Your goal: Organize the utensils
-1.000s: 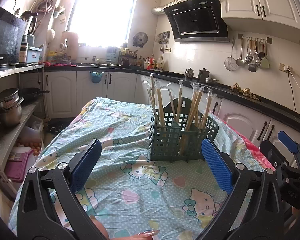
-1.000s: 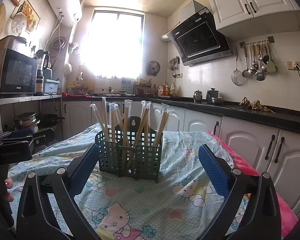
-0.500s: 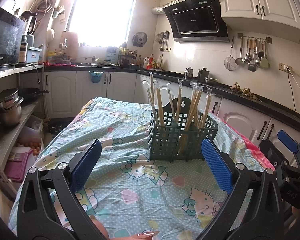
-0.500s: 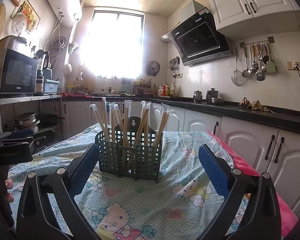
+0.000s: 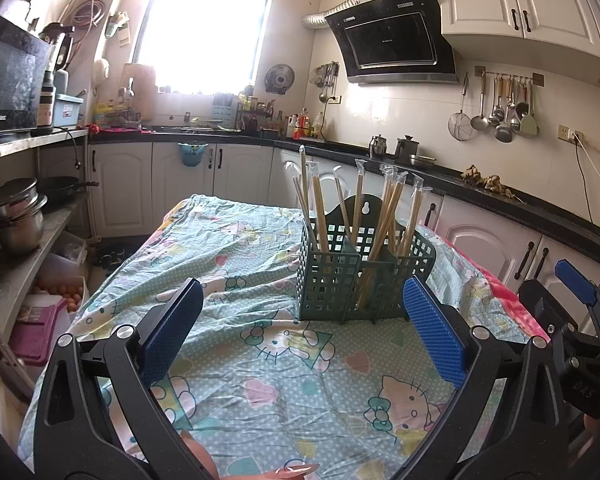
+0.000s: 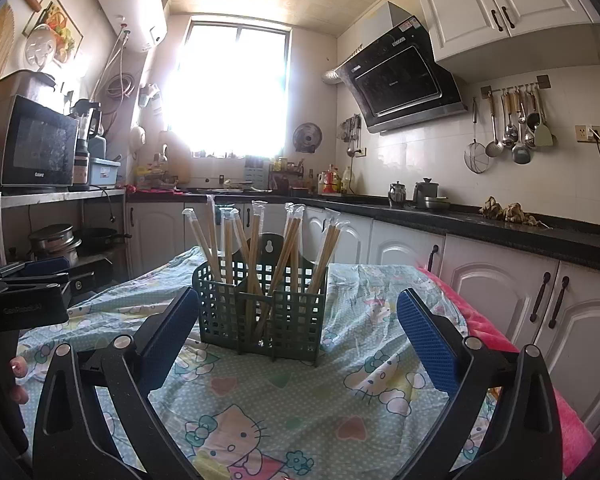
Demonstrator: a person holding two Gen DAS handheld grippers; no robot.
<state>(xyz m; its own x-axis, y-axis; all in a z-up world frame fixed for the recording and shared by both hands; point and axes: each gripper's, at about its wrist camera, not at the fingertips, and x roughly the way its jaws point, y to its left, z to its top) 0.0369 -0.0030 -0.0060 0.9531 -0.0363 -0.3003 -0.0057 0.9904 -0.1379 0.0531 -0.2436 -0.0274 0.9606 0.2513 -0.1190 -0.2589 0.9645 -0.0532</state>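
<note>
While both tools hang above the table, the scene reads so:

Left gripper: jaws stand wide apart; nothing is between the blue pads; it hovers over the tablecloth, short of the basket.
Right gripper: jaws also wide apart and holding nothing; the basket shows in the gap between its fingers, not touched by them.
Each tool in the other's view: the right gripper shows at the right edge of the left wrist view; the left gripper shows at the left edge of the right wrist view, with fingertips of a hand under it.
Basket: green plastic grid with compartments; it stands upright on the table, beyond both grippers.
Chopsticks: wooden pairs in clear plastic sleeves; they stand in the basket's compartments and lean in different directions; their tops rise well above the rim.
Tablecloth: pale green with cartoon cats; wrinkled; it covers the whole table; a pink cloth shows under it at the right side.
Counter: dark top on white cabinets, behind the table; ladles hang on the wall above it.
</note>
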